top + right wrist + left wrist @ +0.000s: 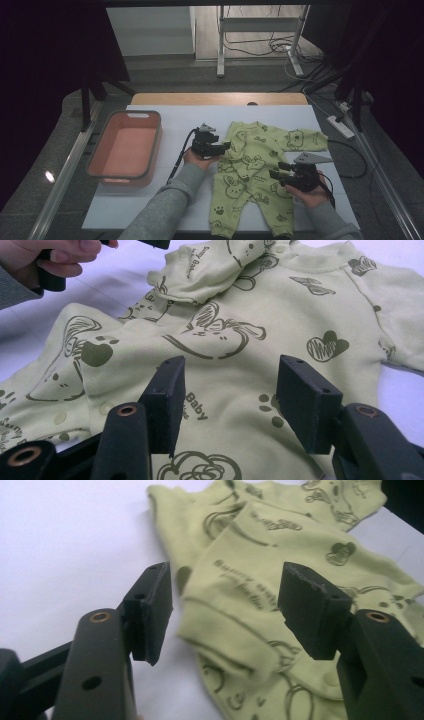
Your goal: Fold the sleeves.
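Two black two-jaw grippers hover at a pale green cotton baby romper printed with dark cartoon animals (255,167), which lies spread flat on the white table cover (165,120). Left gripper (225,605) stands with jaws apart, holding nothing, the folded-over sleeve cuff (220,630) lying between them. Right gripper (230,400) is likewise parted and empty above the romper's chest. Well to the left sits a salmon-pink plastic basin (95,160).
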